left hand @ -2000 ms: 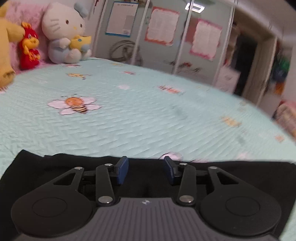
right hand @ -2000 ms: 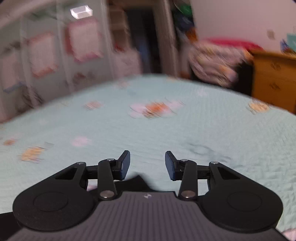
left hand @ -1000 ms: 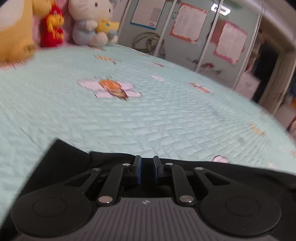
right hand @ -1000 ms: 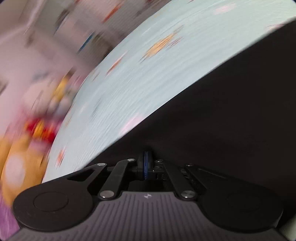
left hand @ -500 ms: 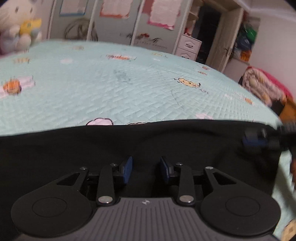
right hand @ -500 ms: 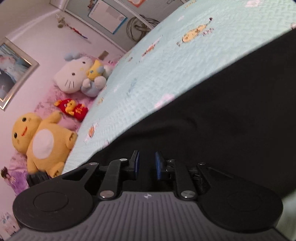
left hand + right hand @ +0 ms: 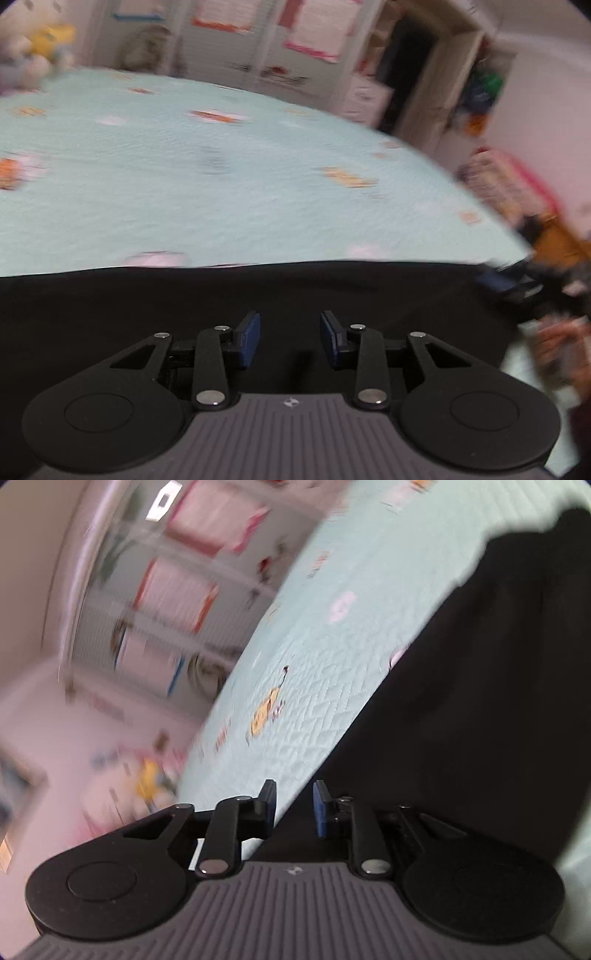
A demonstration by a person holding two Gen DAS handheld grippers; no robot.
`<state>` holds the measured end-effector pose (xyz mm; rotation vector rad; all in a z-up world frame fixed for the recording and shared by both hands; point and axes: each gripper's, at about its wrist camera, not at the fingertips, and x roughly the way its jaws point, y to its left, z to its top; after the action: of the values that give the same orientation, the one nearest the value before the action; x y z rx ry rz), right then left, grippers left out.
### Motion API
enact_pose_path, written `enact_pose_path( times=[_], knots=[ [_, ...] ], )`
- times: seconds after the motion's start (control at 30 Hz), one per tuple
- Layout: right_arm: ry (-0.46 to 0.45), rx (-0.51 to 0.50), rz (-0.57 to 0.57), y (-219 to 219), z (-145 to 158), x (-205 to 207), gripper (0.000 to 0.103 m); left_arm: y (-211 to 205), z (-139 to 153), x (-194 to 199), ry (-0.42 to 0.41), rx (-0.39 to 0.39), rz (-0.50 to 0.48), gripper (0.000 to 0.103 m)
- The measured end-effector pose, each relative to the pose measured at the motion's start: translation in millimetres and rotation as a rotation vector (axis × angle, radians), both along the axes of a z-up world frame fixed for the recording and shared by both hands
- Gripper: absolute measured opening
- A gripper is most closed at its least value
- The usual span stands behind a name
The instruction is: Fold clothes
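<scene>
A black garment [image 7: 184, 314] lies flat on the mint quilted bedspread [image 7: 221, 184], its far edge straight across the left wrist view. My left gripper [image 7: 290, 338] hovers over the cloth, open, with its blue pads [image 7: 251, 336] apart and nothing pinched. At the garment's right end I see the other gripper [image 7: 513, 282], blurred, with a hand [image 7: 561, 347] behind it. In the right wrist view the black garment [image 7: 480, 720] fills the right side. My right gripper [image 7: 295, 805] straddles its edge with jaws opening, and the pads are not pressing the cloth.
Plush toys [image 7: 29, 55] sit at the bed's far left. Wardrobe doors with pink posters [image 7: 258, 44] and a dark doorway [image 7: 406, 74] stand beyond the bed. A pile of clothes [image 7: 506, 184] and a wooden dresser [image 7: 561, 243] are on the right.
Both grippers were shut on the black cloth a second ago; now their jaws stand apart and the cloth lies released. The left view has swung right; the right gripper slid along the garment's edge.
</scene>
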<state>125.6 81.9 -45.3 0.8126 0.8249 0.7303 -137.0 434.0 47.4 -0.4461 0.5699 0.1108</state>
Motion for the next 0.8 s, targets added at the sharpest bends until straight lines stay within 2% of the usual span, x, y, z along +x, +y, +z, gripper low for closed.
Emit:
enact_pose_path(
  times=[0.07,0.13,0.2,0.23,0.27,0.37,0.43,0.5,0.53,0.6,0.63,0.67,0.73,0.77,0.8],
  knots=[
    [-0.012,-0.029,-0.035,-16,-1,2,0.023,-18,1,29,-0.012,-0.068,-0.098,0.039],
    [-0.058,-0.078,-0.103,-30,-1,2,0.023,-34,-6,62,0.018,-0.12,-0.191,0.041],
    [-0.087,-0.101,-0.154,-38,-5,2,0.018,-32,-21,84,0.072,-0.117,-0.179,0.041],
    [-0.087,-0.089,-0.165,-37,-12,2,0.011,-24,-27,86,0.08,-0.107,-0.152,0.019],
    [-0.083,-0.075,-0.172,-40,-16,2,0.007,-9,-33,79,0.073,-0.148,-0.128,0.008],
    [-0.085,-0.067,-0.173,-39,-18,4,0.007,47,-49,26,0.057,-0.376,-0.028,0.01],
    [-0.084,-0.058,-0.169,-38,-19,8,0.007,93,-58,-31,0.036,-0.455,0.101,0.006],
    [-0.082,-0.044,-0.167,-36,-20,14,0.007,145,-66,-96,-0.006,-0.576,0.298,0.005],
    [-0.082,-0.042,-0.166,-31,-20,15,0.007,165,-65,-128,-0.039,-0.608,0.409,0.003],
    [-0.084,-0.046,-0.165,-21,-18,18,0.008,188,-45,-181,-0.126,-0.58,0.57,0.008],
    [-0.085,-0.05,-0.164,-20,-18,18,0.008,191,-35,-195,-0.158,-0.57,0.586,0.016],
    [-0.087,-0.054,-0.164,-19,-17,18,0.008,191,-25,-203,-0.181,-0.565,0.566,0.028],
    [-0.088,-0.057,-0.163,-18,-17,19,0.009,182,-11,-206,-0.203,-0.547,0.467,0.038],
    [-0.089,-0.058,-0.162,-18,-17,19,0.009,178,-9,-202,-0.199,-0.537,0.414,0.045],
    [-0.089,-0.058,-0.162,-17,-18,19,0.009,176,-13,-197,-0.17,-0.527,0.372,0.046]
  ],
)
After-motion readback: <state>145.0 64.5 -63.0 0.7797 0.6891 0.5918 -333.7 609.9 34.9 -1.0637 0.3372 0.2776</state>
